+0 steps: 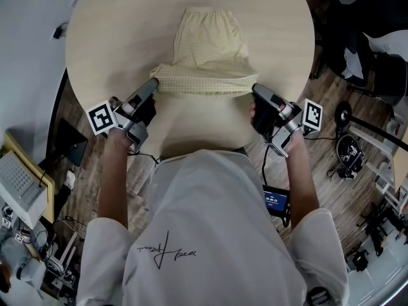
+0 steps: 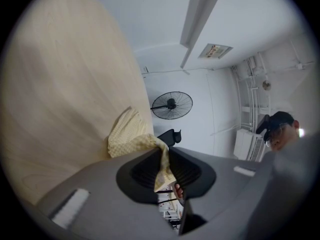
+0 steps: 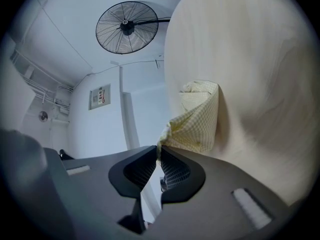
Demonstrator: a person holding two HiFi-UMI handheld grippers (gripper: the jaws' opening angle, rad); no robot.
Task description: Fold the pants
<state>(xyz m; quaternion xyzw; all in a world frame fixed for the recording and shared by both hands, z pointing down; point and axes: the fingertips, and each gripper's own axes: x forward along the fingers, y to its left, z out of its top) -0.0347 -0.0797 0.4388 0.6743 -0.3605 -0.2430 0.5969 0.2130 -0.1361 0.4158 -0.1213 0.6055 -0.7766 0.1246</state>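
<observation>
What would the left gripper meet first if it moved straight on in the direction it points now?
The pants: the left gripper is shut on one corner, and the rest of the cloth lies right ahead. Beyond that, probably only air above the table; depth is unclear.

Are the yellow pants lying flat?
No, partly lifted: the left gripper and right gripper each pinch a near corner of the pants; the far end rests on the table.

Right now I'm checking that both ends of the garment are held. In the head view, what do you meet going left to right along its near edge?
left gripper, shut on the left corner → pants, near edge stretched between the two → right gripper, shut on the right corner
</observation>
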